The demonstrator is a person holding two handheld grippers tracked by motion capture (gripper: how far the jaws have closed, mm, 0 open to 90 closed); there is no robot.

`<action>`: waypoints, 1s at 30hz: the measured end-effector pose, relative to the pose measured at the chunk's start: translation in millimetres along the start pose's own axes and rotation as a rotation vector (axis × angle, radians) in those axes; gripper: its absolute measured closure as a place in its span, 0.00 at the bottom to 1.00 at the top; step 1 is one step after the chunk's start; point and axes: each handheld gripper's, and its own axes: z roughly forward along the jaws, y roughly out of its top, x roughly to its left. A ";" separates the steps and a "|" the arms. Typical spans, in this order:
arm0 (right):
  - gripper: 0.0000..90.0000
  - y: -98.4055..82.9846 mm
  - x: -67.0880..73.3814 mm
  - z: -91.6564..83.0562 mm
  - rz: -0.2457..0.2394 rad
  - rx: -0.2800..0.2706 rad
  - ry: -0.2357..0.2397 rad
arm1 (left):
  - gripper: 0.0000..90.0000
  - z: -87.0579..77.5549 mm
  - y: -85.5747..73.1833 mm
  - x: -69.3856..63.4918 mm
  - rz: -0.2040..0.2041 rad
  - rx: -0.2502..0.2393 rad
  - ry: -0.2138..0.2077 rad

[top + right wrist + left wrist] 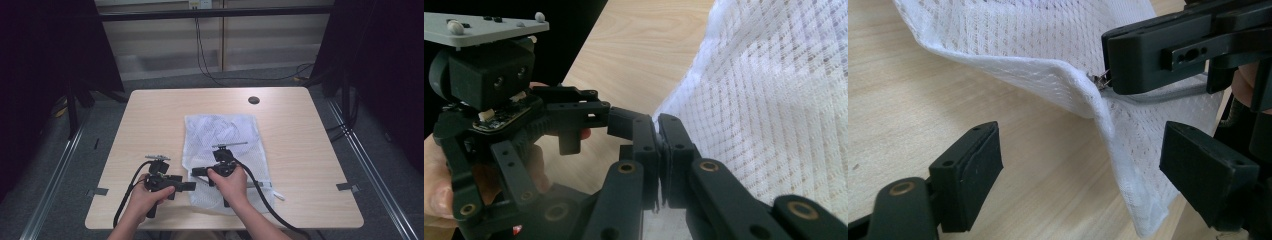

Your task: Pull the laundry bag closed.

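White mesh makes up the laundry bag [220, 150], which lies flat on the wooden table [150, 125], near the middle and reaching toward the near edge. Whether anything is inside it cannot be told; it looks flat and limp. A grey zipper line [1158, 95] runs along its near end, and a small metal zipper pull [1099, 80] sits at the bag's near left corner.

From the right, the right gripper [658, 137] has its jaws pressed together on that corner; in the left gripper view its black jaws pinch the mesh right at the pull, lifting the fabric edge slightly off the table. The left gripper [1080, 170] sits just to the left of the bag's near left corner, jaws standing apart, with the raised fold of mesh hanging between them and neither pad touching it. A dark round cap [253, 100] sits in the tabletop at the far side.
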 end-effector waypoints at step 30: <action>0.97 -0.4 3.6 2.3 -0.012 0.004 0.011 | 0.54 13.7 2.9 0.8 -0.048 0.000 -0.075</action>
